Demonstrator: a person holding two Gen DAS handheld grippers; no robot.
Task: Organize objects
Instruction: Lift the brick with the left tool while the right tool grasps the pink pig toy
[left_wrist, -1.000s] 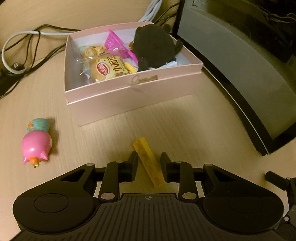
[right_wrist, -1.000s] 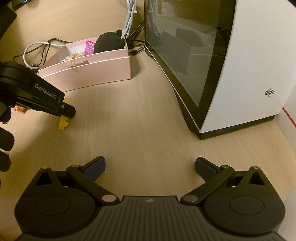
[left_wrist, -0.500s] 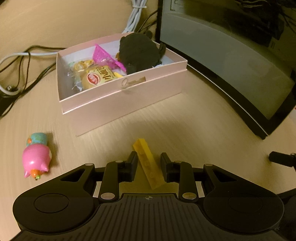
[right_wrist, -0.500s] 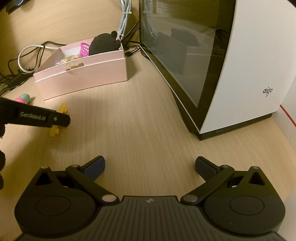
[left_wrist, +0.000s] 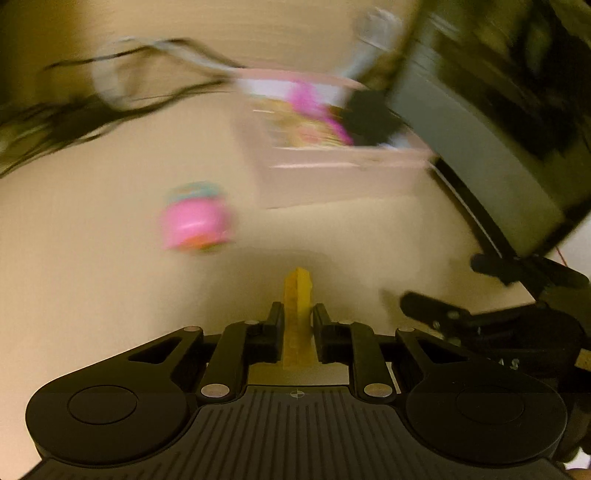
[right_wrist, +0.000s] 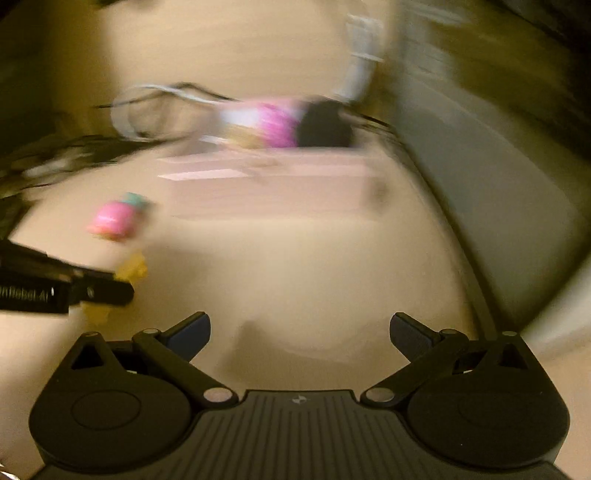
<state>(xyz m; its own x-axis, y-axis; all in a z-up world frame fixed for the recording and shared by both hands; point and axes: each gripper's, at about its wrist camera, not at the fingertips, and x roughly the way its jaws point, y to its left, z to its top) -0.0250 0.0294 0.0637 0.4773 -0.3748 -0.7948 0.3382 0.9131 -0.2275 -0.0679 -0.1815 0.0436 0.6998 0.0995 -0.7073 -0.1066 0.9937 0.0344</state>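
L gripper (left_wrist: 298, 317): fingers clamped on yellow brick (left_wrist: 297, 295), which sticks out fwd past the tips.
R gripper (right_wrist: 300, 328): fingers wide apart, nothing btwn.
Pink toy (left_wrist: 197, 221): on desk, ahead-left of L fingers.
Pink box (left_wrist: 343, 177): further ahead, blurred, stuff inside.
PC case (left_wrist: 480, 147): right of box.

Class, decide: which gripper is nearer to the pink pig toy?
Left. The left gripper, shut on the yellow brick, is just short of the pink pig toy; the right gripper, open, sits farther back.
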